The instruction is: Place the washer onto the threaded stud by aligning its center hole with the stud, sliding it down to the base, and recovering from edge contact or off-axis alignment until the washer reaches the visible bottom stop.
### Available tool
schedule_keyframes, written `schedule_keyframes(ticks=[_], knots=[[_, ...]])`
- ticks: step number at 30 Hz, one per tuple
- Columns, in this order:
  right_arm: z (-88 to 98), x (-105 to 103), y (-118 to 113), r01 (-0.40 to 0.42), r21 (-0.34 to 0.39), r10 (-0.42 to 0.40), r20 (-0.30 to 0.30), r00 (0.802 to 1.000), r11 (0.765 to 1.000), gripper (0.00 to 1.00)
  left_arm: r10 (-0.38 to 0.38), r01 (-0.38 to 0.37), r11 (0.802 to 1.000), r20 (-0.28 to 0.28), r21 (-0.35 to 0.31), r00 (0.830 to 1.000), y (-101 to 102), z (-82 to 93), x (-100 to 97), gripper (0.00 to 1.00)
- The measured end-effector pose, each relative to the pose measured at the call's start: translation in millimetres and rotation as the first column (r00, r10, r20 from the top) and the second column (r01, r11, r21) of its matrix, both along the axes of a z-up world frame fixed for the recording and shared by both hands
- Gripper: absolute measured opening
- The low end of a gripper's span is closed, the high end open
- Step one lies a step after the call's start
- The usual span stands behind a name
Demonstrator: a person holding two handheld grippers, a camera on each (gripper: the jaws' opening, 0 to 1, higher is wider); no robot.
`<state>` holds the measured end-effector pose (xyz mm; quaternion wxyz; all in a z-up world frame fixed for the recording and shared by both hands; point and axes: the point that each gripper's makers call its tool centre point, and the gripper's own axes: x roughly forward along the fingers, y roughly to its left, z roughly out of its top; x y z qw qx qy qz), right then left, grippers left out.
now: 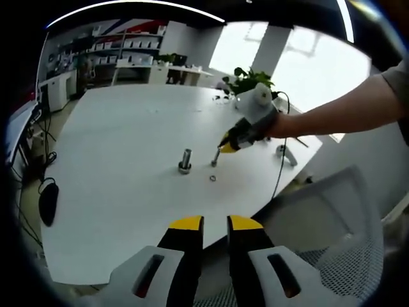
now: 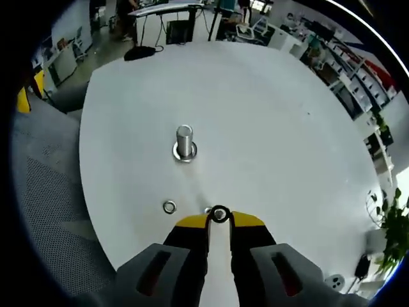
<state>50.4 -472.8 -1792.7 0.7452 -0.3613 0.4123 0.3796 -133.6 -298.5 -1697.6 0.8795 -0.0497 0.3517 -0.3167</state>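
Note:
The threaded stud [image 2: 185, 141] stands upright on a flat base near the middle of the white table [image 2: 275, 128]; in the left gripper view the stud [image 1: 185, 159] is left of the right gripper. My right gripper [image 2: 219, 217] is shut on a small washer [image 2: 219, 213], held on edge at the yellow fingertips, short of the stud and slightly to its right. From the left gripper view, that right gripper [image 1: 218, 152] points down at the table. A loose washer [image 2: 169, 206] lies flat on the table, also seen as the washer [image 1: 213, 178]. My left gripper [image 1: 215, 225] hangs back over the table edge, slightly open, holding nothing.
A grey mesh chair [image 1: 345, 211] sits at the table edge below the left gripper. A person's arm [image 1: 332, 112] holds the right gripper. A potted plant [image 1: 249, 80] and a cable [image 1: 281, 169] are at the far side. A black mouse-like object [image 1: 48, 201] lies off the left edge.

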Motion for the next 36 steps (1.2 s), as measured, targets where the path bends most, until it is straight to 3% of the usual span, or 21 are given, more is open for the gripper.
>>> schedule_keyframes(ticks=[11, 23, 36], knots=[[-14.0, 2.3, 0.1, -0.005, -0.028, 0.004, -0.053, 0.999, 1.0, 0.13, -0.005, 0.005, 1.0, -0.002, -0.001, 1.0, -0.4, -0.5, -0.4, 0.12], [-45.2, -3.2, 3.0, 0.004, -0.068, -0.012, -0.123, 0.992, 0.998, 0.13, -0.004, 0.004, 1.0, -0.013, 0.003, 1.0, 0.0, -2.4, -1.4, 0.12], [-51.9, 0.6, 1.1, 0.035, -0.051, -0.041, -0.141, 0.989, 0.998, 0.14, -0.004, 0.005, 1.0, -0.027, 0.012, 1.0, 0.0, -5.2, -2.6, 0.12]])
